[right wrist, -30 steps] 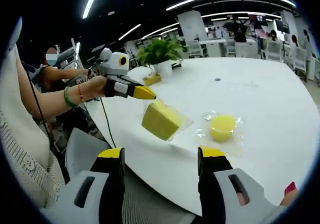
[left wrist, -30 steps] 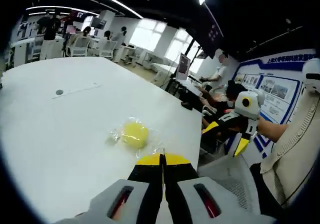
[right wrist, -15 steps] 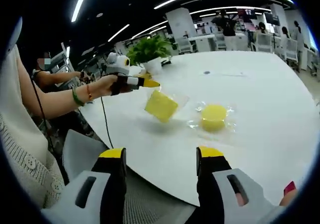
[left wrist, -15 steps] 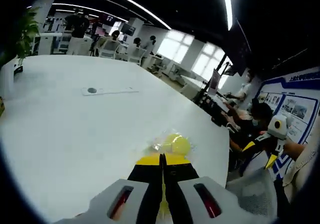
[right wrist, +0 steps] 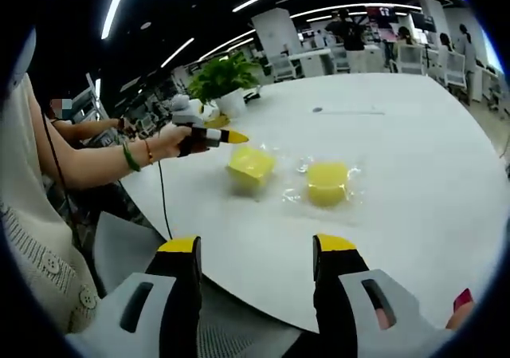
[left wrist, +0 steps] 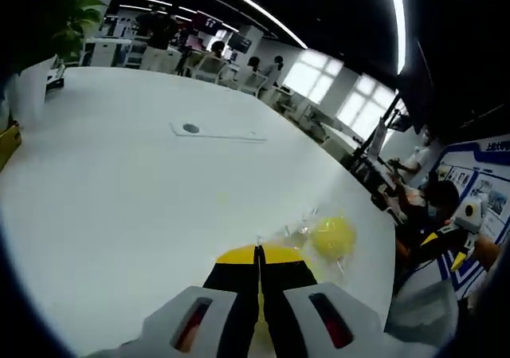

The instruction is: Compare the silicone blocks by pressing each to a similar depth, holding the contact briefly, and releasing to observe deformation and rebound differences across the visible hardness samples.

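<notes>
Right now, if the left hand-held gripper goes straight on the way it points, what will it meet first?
Probably the square yellow block. In the right gripper view the left hand-held gripper, jaws shut, has its yellow tip just above that block's near edge on the white table. The depth is unclear, so it may pass over it.

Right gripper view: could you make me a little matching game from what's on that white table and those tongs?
Things:
1. square yellow block
2. round yellow block
3. potted plant
4. right tongs

Descriptions:
A. standing near the table's far edge
B. open, nothing between them
C. lying right by the tip of the left tongs
D. lying in clear wrapping, beside the square one

Pairs: 1-C, 2-D, 3-A, 4-B
</notes>
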### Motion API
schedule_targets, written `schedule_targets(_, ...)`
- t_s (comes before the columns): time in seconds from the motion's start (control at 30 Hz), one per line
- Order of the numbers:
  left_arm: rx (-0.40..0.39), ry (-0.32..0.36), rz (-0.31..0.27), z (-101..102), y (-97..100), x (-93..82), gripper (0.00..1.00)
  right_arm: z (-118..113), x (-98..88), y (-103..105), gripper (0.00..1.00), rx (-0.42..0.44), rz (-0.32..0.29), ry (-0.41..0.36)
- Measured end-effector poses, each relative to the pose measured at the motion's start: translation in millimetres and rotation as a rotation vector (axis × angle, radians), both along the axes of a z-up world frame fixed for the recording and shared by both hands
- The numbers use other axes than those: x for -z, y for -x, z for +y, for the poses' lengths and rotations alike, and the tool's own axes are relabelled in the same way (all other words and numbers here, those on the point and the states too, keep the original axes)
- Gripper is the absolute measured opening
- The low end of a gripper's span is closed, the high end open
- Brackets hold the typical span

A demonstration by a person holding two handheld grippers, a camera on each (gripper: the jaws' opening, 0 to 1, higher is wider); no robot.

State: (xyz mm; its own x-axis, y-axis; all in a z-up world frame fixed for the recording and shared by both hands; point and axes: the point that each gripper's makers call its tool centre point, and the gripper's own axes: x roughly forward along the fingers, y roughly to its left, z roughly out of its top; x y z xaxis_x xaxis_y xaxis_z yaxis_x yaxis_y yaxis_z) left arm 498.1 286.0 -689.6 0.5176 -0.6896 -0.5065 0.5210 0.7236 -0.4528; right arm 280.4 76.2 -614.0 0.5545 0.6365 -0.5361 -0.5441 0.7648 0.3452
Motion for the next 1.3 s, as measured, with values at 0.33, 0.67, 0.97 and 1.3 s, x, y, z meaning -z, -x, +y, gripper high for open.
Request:
schedule_targets(0.33, 0.061, -0.169, -0.022, 10, 10.9, 30.8, 0.0, 9, 10.7, -3, 0.51, -0.031, 0.028, -0.005)
schedule_targets(0.67, 0.078, -0.233, -0.094, 12, 6.9, 28.4, 0.04, 9, 8.4, -3, 0.5, -0.038, 0.023, -0.013)
schedule_targets(0.97, 0.046, -0.265, -0.096, 22, 6.8, 23.5, 0.18, 5, 2.6, 1, 0.5, -0.027, 0.003, -0.015)
schedule_targets(1.3, 0.011, -0.272, -0.153, 29, 30.6, -5.5, 0.31, 14, -11.0, 1, 0.51, -0.045, -0.042, -0.039)
